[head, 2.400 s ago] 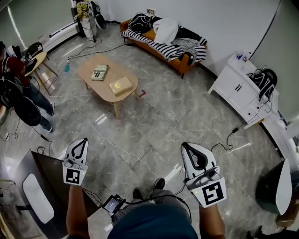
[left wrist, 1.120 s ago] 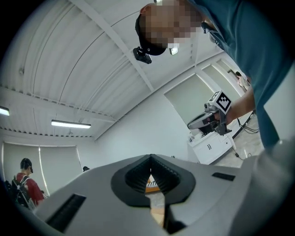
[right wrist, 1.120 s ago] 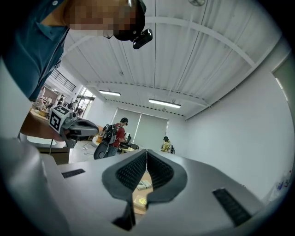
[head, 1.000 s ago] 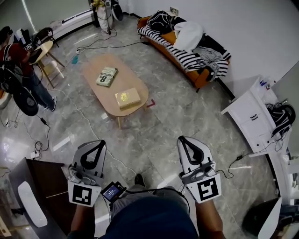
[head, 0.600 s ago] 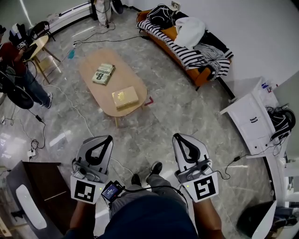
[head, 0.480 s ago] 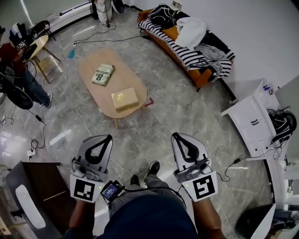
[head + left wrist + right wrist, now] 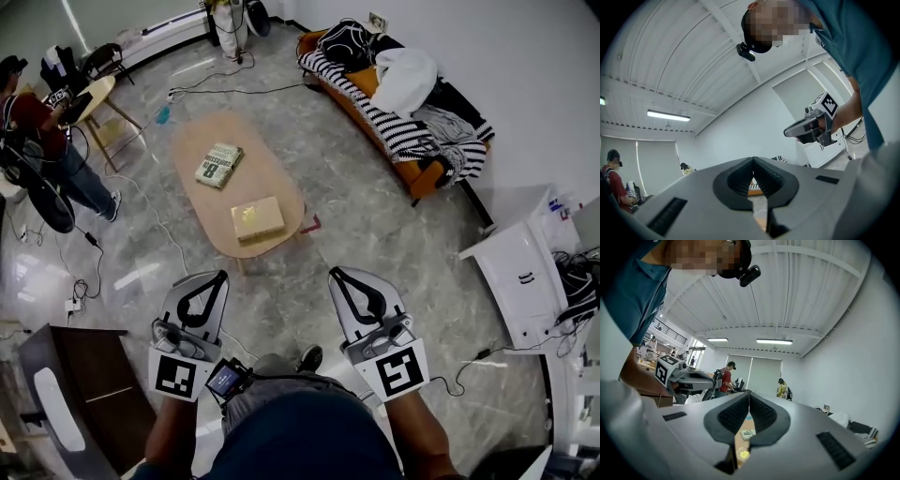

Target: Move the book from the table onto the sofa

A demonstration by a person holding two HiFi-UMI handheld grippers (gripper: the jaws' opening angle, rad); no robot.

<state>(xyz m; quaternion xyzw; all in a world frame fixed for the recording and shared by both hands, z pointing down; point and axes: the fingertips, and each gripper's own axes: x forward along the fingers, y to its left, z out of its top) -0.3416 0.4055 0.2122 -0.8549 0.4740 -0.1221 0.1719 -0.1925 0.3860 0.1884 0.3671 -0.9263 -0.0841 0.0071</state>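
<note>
A green book (image 7: pixel 219 165) lies on the far half of the oval wooden table (image 7: pixel 279 183), and a yellowish flat book or box (image 7: pixel 258 217) lies near its close end. The orange sofa (image 7: pixel 424 175) stands at the back right, heaped with a striped blanket and clothes. My left gripper (image 7: pixel 218 275) and right gripper (image 7: pixel 336 274) are held side by side, level, short of the table, both shut with nothing in them. In the right gripper view the green book (image 7: pixel 748 432) shows through the gap below the closed jaws.
A person in red (image 7: pixel 42 141) stands at the left by a small chair (image 7: pixel 105 103). Cables (image 7: pixel 159 225) run across the grey floor. A white cabinet (image 7: pixel 525 281) is at the right, a dark desk (image 7: pixel 89 394) at the lower left.
The person has walked closer to the table, so table and sofa look nearer and larger. Both grippers came forward together and stayed shut.
</note>
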